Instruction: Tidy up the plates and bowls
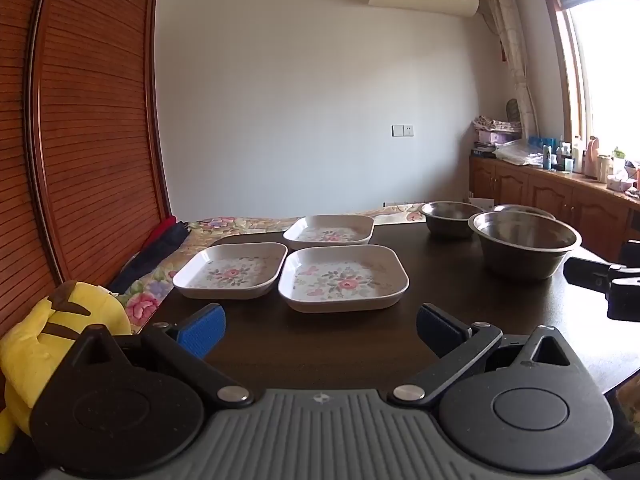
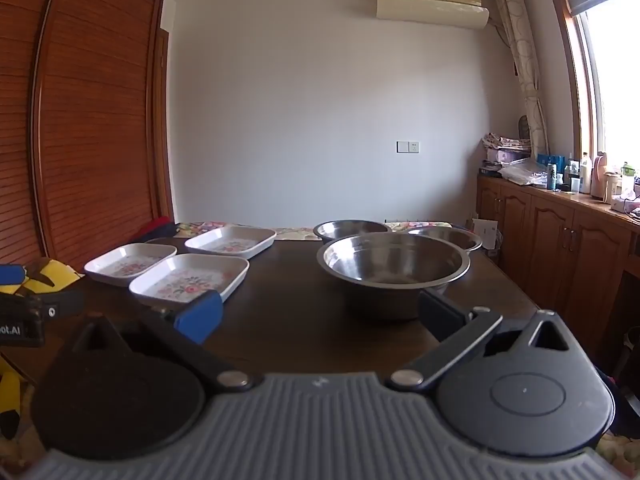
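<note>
Dark table (image 1: 460, 292) with three floral plates (image 1: 343, 278), three steel bowls (image 1: 524, 244); both claws (image 1: 320, 328) (image 2: 320, 316) wide, empty.

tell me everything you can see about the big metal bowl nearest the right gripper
The big metal bowl looks like stainless steel, round, with a thin flared rim and dull grey walls. It stands upright and looks empty on the dark table, in front of two smaller metal bowls; whether it touches them cannot be told. The floral plates lie apart to its left. The right gripper is open just short of it, not touching.
</note>
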Demonstrator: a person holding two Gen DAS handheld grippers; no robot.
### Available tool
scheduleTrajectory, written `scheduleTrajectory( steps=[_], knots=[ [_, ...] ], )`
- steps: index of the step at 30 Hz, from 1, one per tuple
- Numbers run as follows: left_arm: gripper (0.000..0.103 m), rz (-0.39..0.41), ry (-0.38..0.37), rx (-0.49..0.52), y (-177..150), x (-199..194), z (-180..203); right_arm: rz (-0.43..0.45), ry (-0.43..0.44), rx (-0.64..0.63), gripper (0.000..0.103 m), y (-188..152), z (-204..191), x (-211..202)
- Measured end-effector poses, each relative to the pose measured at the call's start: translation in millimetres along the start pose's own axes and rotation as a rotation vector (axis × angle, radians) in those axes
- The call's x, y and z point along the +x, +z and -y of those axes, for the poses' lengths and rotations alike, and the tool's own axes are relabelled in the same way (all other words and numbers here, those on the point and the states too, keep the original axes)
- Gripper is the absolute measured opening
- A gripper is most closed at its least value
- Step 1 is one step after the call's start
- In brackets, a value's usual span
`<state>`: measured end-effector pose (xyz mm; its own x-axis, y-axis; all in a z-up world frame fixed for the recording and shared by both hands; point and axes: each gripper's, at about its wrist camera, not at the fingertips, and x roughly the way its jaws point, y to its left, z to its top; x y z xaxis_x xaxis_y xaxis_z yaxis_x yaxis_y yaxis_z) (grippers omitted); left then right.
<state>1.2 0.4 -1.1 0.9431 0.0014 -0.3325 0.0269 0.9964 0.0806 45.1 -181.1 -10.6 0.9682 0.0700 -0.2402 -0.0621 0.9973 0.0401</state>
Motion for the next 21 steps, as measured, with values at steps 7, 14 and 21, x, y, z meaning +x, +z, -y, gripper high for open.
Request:
scheduleTrajectory(
  steps=[7, 14, 21],
  knots=[
    [0.103, -0.003, 0.003, 0.000, -3.0, 5.2, -4.1, 0.003, -0.002, -0.004, 0.103, -0.4, 1.4, -3.4],
    [0.103, -0.002, 0.003, 0.002, -1.4, 1.7, -1.5, 0.001, -0.003, -0.006, 0.103, -3.1, 3.0, 1.8],
    [0.103, 0.001, 0.003, 0.003, -2.2, 1.3, -1.5, -0.001, -0.004, -0.006, 0.103, -2.5, 3.0, 1.1]
  ],
)
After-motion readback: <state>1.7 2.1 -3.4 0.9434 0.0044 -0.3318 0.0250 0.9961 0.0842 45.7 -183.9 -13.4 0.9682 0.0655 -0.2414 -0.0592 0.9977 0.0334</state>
